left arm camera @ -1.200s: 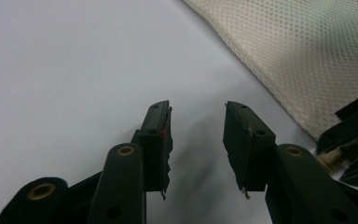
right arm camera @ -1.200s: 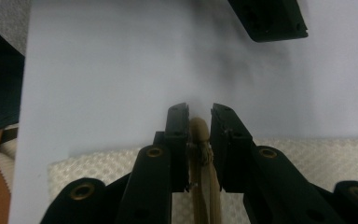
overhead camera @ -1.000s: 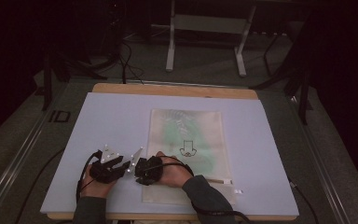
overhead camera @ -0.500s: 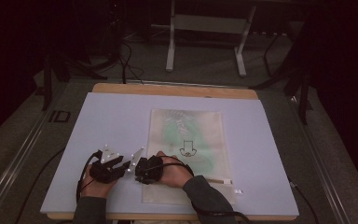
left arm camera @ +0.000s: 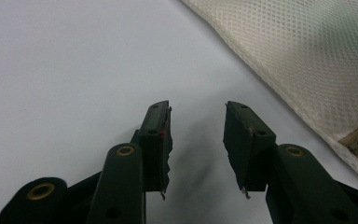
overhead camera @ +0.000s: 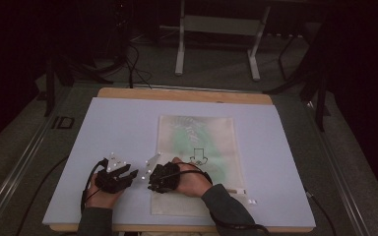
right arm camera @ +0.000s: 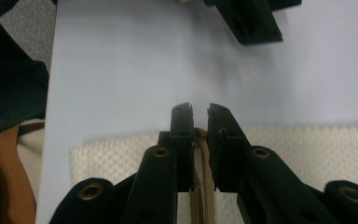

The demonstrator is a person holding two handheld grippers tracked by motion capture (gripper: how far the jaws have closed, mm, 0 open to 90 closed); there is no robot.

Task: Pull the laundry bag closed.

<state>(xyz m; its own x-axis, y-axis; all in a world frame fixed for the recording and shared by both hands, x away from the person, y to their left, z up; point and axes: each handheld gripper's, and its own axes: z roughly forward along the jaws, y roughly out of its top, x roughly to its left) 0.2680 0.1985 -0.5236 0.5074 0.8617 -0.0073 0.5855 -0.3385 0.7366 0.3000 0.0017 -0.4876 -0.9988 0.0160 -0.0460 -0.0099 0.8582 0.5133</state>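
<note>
At the near edge of the bench (overhead camera: 128, 123), the right gripper (right arm camera: 199, 112) has its fingers nearly closed on the tan zipper strip at the left edge of the mesh bag (overhead camera: 197, 142). Just left, the left gripper (left arm camera: 197, 109) hovers with fingers open and empty; the bag lies beside them, apart.

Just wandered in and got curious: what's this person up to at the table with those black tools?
A person sits at a table covered with a pale sheet and holds a claw tool in each hand. The right claw is nearly closed over the tan zipper strip at the near-left edge of a flat white mesh bag; whether it actually pinches the strip is hard to tell. The left claw hangs open over the bare sheet just beside the bag, holding nothing.
</note>
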